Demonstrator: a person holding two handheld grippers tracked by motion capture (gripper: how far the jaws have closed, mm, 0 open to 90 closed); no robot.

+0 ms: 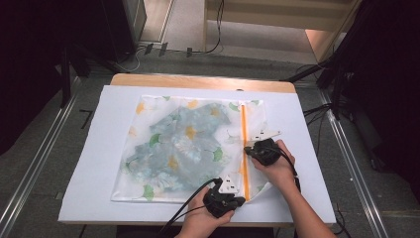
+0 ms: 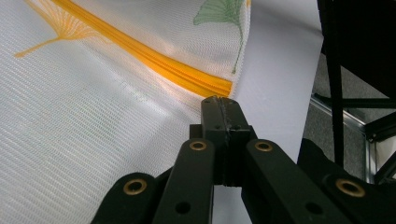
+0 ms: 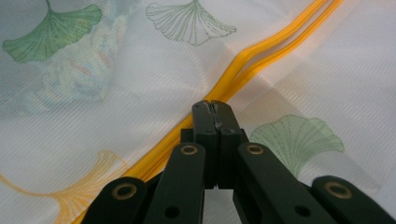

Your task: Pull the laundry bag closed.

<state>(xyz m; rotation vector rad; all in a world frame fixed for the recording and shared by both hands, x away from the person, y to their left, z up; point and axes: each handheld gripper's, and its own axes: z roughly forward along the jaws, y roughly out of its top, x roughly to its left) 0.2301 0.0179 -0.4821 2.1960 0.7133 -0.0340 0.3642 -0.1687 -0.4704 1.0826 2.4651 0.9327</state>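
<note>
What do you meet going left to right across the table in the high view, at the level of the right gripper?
White table cover → mesh bag → folded garment inside it → orange zipper → right gripper.

Open white table surface (image 1: 106, 148) left of and behind the mesh bag (image 1: 183, 144), bare strip along the right edge, dark stands (image 1: 341, 74) crowding the far right corner.

White sheet (image 1: 114, 148) over wooden table (image 1: 198, 81) — grey floor (image 1: 44, 163), black cables (image 1: 317, 111), metal rails (image 1: 356, 173) alongside.
</note>
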